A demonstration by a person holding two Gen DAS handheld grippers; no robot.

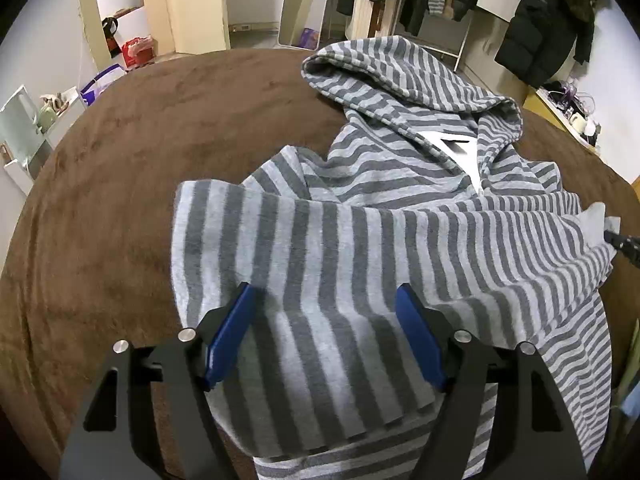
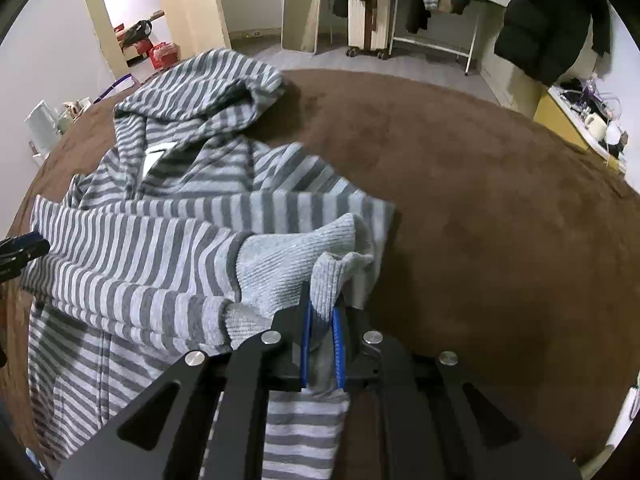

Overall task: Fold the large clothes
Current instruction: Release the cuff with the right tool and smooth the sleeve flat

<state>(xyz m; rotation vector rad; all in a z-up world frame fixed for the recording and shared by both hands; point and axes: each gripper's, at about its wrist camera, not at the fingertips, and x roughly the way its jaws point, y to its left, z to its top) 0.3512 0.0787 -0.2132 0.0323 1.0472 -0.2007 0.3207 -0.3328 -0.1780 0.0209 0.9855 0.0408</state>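
Striped hoodie (image 1: 400, 208) spread on brown blanket (image 1: 120, 160), hood away, one sleeve (image 1: 320, 256) folded across chest. Left tool (image 1: 324, 340) wide above that sleeve, nothing pinched. Right tool (image 2: 320, 344) clamped narrow on ribbed cuff (image 2: 296, 264). Likely trouble: dragging cuff too hard, pulling body askew or undoing laid sleeve; thin grip near cuff edge, possible slip mid-carry.

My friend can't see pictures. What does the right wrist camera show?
The right gripper pinches the plain grey cuff of a grey striped hoodie spread on a brown blanket. The hood lies at the far side. Coats hang behind.
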